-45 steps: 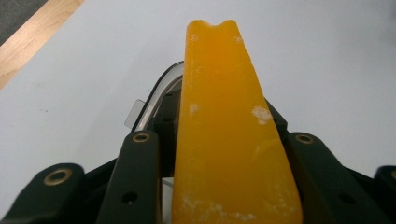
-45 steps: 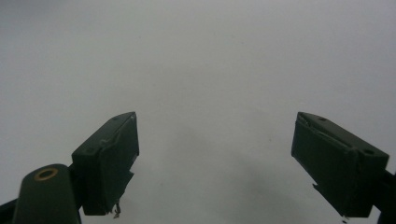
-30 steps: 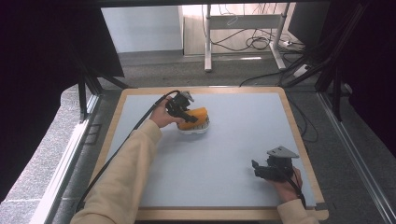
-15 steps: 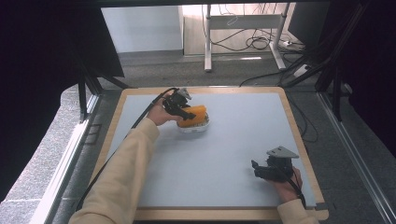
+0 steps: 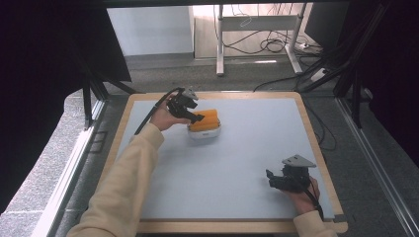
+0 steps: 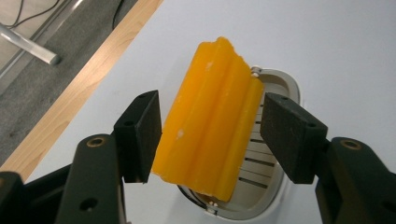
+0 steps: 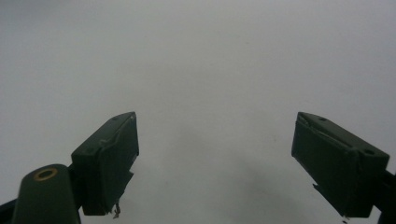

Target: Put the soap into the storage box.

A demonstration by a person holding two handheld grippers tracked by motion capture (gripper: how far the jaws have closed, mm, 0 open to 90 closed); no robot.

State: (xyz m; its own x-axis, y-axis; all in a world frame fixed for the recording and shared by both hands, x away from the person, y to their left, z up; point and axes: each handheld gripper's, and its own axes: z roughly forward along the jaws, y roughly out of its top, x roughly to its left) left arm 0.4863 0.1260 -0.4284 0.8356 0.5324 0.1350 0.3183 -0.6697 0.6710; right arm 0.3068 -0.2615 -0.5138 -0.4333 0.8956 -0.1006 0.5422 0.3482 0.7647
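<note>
Pale grey table top (image 5: 237,168) with a wooden rim, seen from above; cables lie on the floor beyond its far edge. Left gripper (image 5: 193,117), far left of the surface, held in the person's left hand (image 5: 165,118): its jaws stand part open on either side of an orange ridged bar (image 6: 212,119). The left jaw sits at or just beside the bar's flank, while a narrow gap separates the right jaw from it. The bar lies across a white slotted dish (image 6: 266,154), whose rim and slots show beyond and under the right jaw. Right gripper (image 5: 276,179), near right of the surface, well apart from the bar: jaws wide open, nothing between them but bare table.
</note>
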